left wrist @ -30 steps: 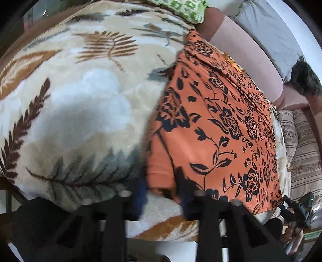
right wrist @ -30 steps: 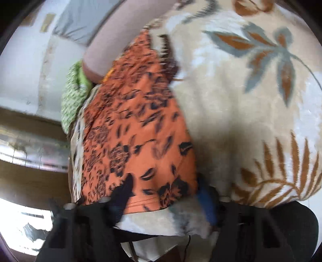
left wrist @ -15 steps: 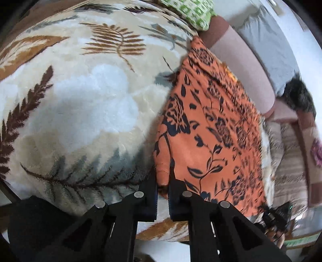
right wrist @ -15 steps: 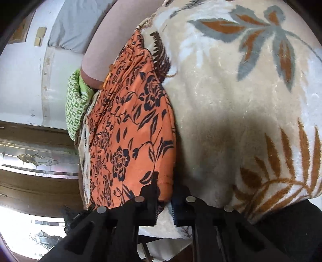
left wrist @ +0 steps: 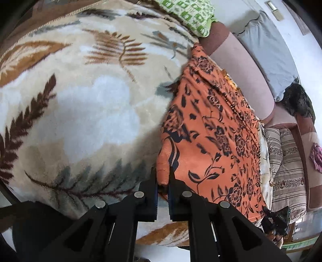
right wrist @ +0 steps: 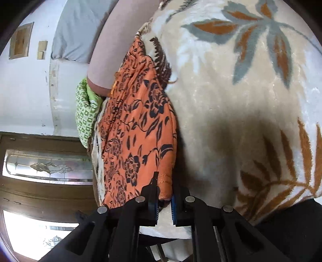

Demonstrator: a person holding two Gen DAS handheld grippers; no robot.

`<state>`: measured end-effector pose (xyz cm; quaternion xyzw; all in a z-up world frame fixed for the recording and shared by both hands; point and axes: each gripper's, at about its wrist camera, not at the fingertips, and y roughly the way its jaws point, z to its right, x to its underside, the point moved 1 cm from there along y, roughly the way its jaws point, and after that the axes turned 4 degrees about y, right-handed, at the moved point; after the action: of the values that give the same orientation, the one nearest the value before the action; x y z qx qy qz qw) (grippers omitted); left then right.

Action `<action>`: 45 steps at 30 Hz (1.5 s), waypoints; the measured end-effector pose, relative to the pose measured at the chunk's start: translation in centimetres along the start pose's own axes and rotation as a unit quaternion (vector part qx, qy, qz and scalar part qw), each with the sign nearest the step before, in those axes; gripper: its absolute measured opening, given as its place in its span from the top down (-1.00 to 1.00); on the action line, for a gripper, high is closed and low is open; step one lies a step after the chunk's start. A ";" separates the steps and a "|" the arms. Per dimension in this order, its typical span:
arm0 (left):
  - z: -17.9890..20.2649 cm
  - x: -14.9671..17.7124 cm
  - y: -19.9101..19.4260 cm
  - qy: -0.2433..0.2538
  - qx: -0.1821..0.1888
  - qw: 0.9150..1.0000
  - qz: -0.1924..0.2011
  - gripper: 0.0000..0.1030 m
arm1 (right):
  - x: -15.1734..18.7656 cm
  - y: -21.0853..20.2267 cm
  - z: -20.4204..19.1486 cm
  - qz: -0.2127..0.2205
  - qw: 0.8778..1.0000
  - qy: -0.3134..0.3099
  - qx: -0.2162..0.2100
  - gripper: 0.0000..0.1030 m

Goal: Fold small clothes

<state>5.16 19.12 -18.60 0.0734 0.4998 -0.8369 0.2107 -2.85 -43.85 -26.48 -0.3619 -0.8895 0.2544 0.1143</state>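
A: Where was the orange cloth (left wrist: 213,137)?

B: Spread on the leaf-patterned blanket (left wrist: 84,112), running away ahead of both grippers toward the pink bolster (left wrist: 241,66). Its near edge sat right at the fingertips.

A: And the left gripper (left wrist: 162,177)?

B: Its jaws were pressed together on the cloth's near left corner, which bunched up between the pads. The rest of the cloth lay ahead and to its right.

A: The right gripper (right wrist: 164,187)?

B: It was pinching the near right corner the same way; orange hem showed between the blue-padded fingers (right wrist: 174,203). From there the cloth stretched ahead and to the left, with bare blanket to the right.

A: Anything beyond the cloth?

B: A green patterned cloth (left wrist: 189,14) at the far end, beside the bolster, and a grey pillow (left wrist: 267,56) behind that.
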 end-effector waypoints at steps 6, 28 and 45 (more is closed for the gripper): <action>2.7 -2.3 -2.5 0.022 0.013 0.999 0.032 0.86 | -1.4 -1.0 -4.1 0.021 0.998 -0.031 -0.042 0.82; 14.0 -35.9 18.8 0.128 -0.143 0.980 0.051 0.67 | -33.0 18.8 -15.6 0.042 0.995 -0.051 0.072 -0.40; 9.6 -23.5 15.8 0.162 -0.073 0.984 -0.007 -0.25 | -24.7 17.3 -13.6 -0.023 0.976 -0.185 0.110 -0.44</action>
<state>33.91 10.92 -18.76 0.1884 0.5875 -0.7769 0.1258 30.11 -45.63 -24.77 -0.2733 -0.8702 0.4100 -0.0071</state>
